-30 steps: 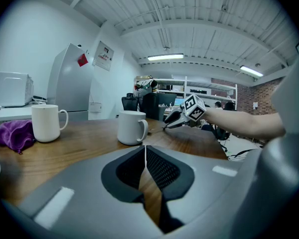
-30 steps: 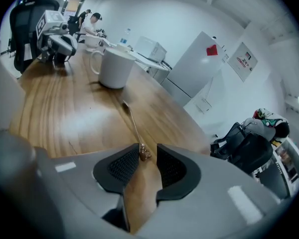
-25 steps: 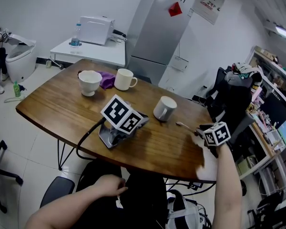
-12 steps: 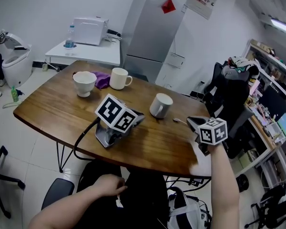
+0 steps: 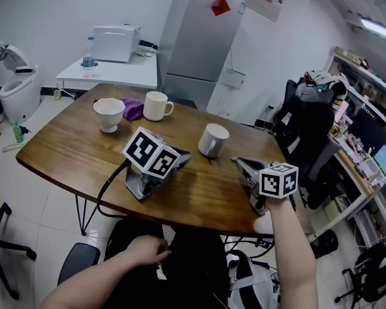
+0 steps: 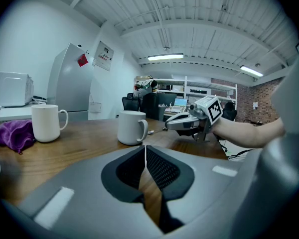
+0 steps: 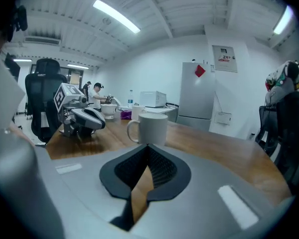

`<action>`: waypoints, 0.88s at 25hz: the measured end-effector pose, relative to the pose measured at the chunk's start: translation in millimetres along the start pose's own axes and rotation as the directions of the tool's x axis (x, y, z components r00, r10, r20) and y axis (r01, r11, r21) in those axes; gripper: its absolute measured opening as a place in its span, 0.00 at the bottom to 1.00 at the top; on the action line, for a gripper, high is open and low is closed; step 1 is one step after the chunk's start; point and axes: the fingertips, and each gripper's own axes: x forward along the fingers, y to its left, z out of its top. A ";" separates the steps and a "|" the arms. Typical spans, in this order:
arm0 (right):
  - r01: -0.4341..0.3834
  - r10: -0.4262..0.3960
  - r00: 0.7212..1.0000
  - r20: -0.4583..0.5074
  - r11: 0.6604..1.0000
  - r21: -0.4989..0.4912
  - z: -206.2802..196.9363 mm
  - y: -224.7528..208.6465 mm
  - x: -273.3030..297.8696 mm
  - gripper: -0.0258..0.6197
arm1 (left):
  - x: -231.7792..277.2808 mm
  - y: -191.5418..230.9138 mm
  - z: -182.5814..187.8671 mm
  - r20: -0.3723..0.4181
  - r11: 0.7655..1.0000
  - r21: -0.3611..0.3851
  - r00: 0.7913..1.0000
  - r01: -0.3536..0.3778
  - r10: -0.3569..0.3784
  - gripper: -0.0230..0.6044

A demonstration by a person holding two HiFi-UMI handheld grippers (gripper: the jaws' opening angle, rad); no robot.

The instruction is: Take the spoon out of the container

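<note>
1. Task complete, by the look of it: the spoon (image 5: 234, 159) lies flat on the bare wood of the table (image 5: 64, 147), outside the grey-white mug (image 5: 213, 140) that appears to be the container. No handle sticks up past the mug's rim in any view, though its inside cannot be seen.
2. The spoon rests toward the table's right end, between the mug and the nose of the right gripper (image 7: 148, 151). In the left gripper view it sits just beside the mug's handle. Whether the gripper's tip touches it cannot be told.
3. The right gripper, held at the table's near-right edge, has its jaws pressed together with nothing between them. Only wood shows through the slot below the pads.
4. The left gripper (image 6: 145, 151) lies on the table near the middle of its near edge, unheld and pointing at the mug. Its jaws are also closed and empty. The person's left hand (image 5: 148, 250) rests off the table, below the near edge.
5. Nothing in the task as worded seems left to do, since the spoon is out and neither gripper holds it.
6. The spoon itself reads as a thin, pale sliver, low against the dark wood and probably metal. It is too small here to tell the bowl from the handle.
7. Toward the far-left corner, a white cup (image 5: 109, 113), a purple cloth (image 5: 134, 107) and a second mug (image 5: 156, 105) stand well apart from the spoon.
</note>
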 end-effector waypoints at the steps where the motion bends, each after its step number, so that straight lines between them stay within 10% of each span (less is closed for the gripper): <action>1: -0.004 0.004 1.000 0.009 1.000 0.019 -0.9 0.2 0.7 0.04 | 0.4 -0.1 -0.1 0.000 1.000 0.000 1.000 0.000 0.000 0.06; 22: -0.050 0.029 0.985 0.171 0.991 0.125 10.3 3.5 -7.6 0.04 | -0.2 0.6 -0.4 0.001 1.000 0.001 1.000 0.002 -0.002 0.06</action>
